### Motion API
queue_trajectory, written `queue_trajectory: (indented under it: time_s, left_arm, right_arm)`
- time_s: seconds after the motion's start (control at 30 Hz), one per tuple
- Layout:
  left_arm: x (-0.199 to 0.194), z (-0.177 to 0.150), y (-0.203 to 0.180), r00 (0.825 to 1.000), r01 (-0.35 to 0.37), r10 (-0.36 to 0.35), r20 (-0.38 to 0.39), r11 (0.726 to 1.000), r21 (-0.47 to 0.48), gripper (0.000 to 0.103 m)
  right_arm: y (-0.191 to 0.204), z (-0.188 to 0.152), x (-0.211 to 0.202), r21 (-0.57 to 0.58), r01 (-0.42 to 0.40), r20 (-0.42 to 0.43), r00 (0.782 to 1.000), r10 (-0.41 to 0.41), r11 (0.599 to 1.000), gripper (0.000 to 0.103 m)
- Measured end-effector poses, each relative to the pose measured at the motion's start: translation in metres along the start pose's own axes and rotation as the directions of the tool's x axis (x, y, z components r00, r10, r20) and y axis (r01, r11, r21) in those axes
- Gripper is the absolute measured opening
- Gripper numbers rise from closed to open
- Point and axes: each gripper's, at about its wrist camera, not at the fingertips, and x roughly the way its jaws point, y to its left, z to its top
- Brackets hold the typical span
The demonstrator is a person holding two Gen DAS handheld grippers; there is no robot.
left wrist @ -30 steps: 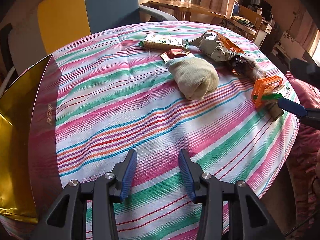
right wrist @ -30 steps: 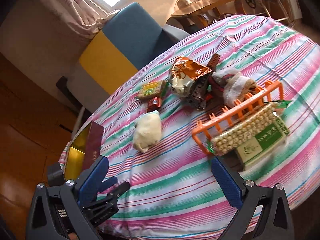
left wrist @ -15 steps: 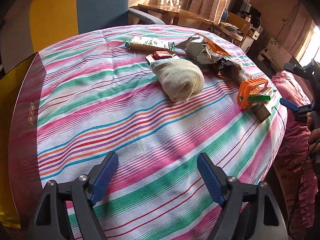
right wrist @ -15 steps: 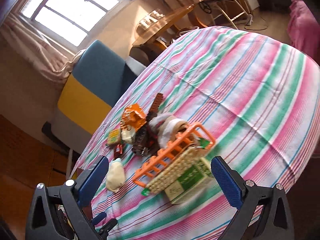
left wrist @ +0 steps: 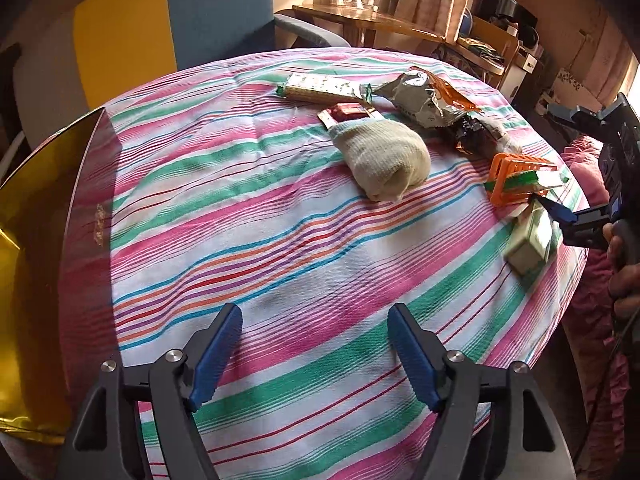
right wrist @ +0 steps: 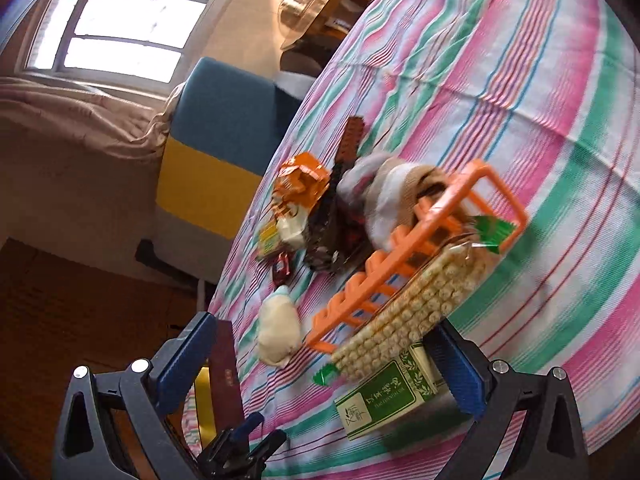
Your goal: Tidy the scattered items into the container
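Note:
My left gripper [left wrist: 314, 356] hangs open over bare striped cloth near the table's front edge, nothing between its fingers. A rolled cream sock [left wrist: 384, 160] lies mid-table, with a green biscuit pack [left wrist: 320, 88], a small red packet [left wrist: 346, 112] and a crumpled silver-orange bag [left wrist: 424, 98] behind it. An orange basket [right wrist: 400, 256] at the right edge holds a pack of pale wafers [right wrist: 408, 320]. My right gripper [right wrist: 322, 364] is open around a green box [right wrist: 384, 396] beside the basket. Its right fingertip [right wrist: 456, 368] is close against the blurred box.
A gold and maroon box [left wrist: 48, 220] stands open at the table's left edge. A blue and yellow armchair [left wrist: 180, 20] sits behind the table [left wrist: 240, 240]. A brown-and-white sock [right wrist: 392, 188] and dark wrappers [right wrist: 332, 232] lie by the basket. A hand [left wrist: 624, 264] holds the right gripper.
The left jaws went from narrow to wide. The right gripper rolled and dropped toward the green box, which now sits out from the basket, nearer the table's edge.

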Motion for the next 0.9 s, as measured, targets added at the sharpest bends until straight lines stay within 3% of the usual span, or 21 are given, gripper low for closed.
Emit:
queue_trajectory:
  time_s: [0.13, 0.23, 0.37, 0.53, 0.67, 0.83, 0.9]
  left_arm:
    - [-0.018, -0.006, 0.008, 0.999, 0.013, -0.012, 0.038, 1.0, -0.012, 0.076]
    - [-0.033, -0.011, 0.01, 0.997, 0.038, -0.038, 0.071, 0.999, -0.005, 0.076]
    - [-0.046, -0.014, 0.004, 0.984, 0.149, -0.151, 0.09, 0.989, 0.027, 0.076]
    - [-0.05, -0.007, -0.021, 0.953, 0.289, -0.294, 0.07, 0.955, 0.071, 0.076]
    - [-0.042, 0.005, -0.056, 0.941, 0.332, -0.338, 0.025, 0.935, 0.127, 0.076]
    - [-0.019, 0.017, -0.092, 0.936, 0.351, -0.346, -0.062, 0.925, 0.142, 0.075]
    - [-0.008, 0.018, -0.099, 0.947, 0.319, -0.308, -0.095, 0.937, 0.14, 0.073]
  right_arm:
    - [0.026, -0.024, 0.044, -0.04, -0.063, -0.124, 0.991, 0.057, 0.997, 0.103]
    - [0.041, -0.044, 0.072, -0.06, -0.119, -0.217, 0.971, 0.104, 0.991, 0.103]
    - [0.064, -0.058, 0.091, -0.115, -0.163, -0.27, 0.954, 0.127, 0.98, 0.103]
    - [0.075, -0.05, 0.046, -0.194, -0.176, -0.192, 0.971, 0.139, 0.965, 0.103]
    - [0.054, -0.041, -0.009, -0.228, -0.066, -0.075, 0.996, 0.05, 0.972, 0.103]
    - [0.008, -0.038, -0.061, -0.149, 0.04, 0.04, 0.999, -0.035, 0.988, 0.103]
    - [-0.008, -0.037, -0.073, -0.108, 0.05, 0.068, 0.997, -0.043, 0.993, 0.103]
